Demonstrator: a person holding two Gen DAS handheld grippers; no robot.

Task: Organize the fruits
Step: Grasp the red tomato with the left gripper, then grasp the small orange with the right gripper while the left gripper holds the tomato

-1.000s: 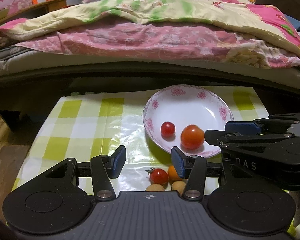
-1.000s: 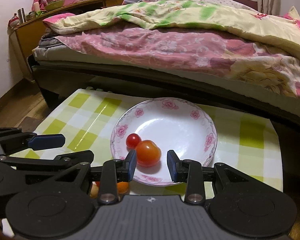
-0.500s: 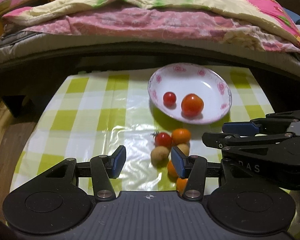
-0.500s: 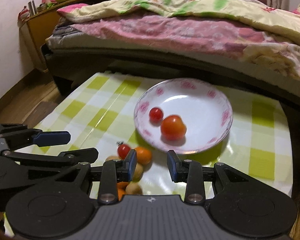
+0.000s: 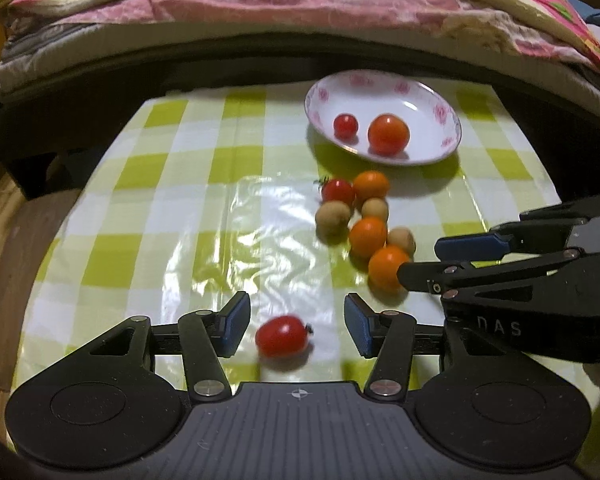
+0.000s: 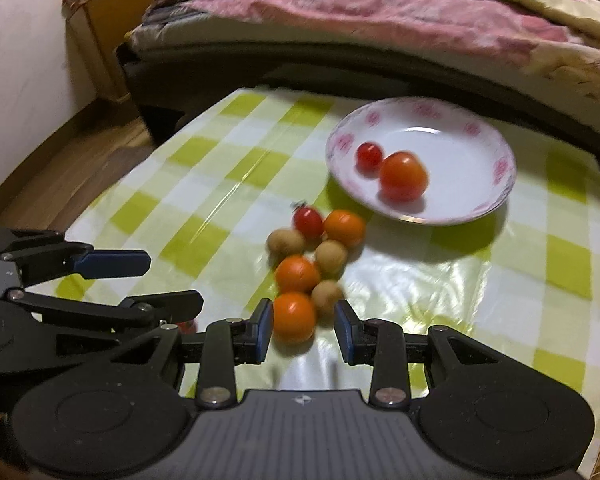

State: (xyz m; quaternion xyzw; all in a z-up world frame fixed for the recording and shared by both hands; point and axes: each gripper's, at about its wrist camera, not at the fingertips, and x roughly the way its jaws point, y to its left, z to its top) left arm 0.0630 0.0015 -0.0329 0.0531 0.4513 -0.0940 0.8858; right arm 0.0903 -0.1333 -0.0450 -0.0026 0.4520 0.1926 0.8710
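A white floral plate point(image 5: 436, 98) point(image 6: 476, 152) at the table's far right holds a small cherry tomato point(image 5: 345, 126) and a larger tomato point(image 5: 388, 134). A cluster of oranges, brown longans and a cherry tomato point(image 5: 337, 191) lies in front of the plate. A lone red tomato point(image 5: 281, 336) lies between the fingers of my open left gripper point(image 5: 296, 326). My open right gripper point(image 6: 303, 330) has the nearest orange point(image 6: 294, 317) between its fingers. Neither touches the fruit.
The table carries a green-and-white checked cloth under clear plastic point(image 5: 188, 200). A bed with pink and yellow quilts point(image 5: 300, 4) runs along the far edge. A wooden nightstand point(image 6: 100, 24) stands at the left, with wooden floor point(image 6: 60, 160) beside the table.
Both grippers have pulled back toward the near edge of the table. More of the fruit cluster and the lone tomato have come into view. Both stay open.
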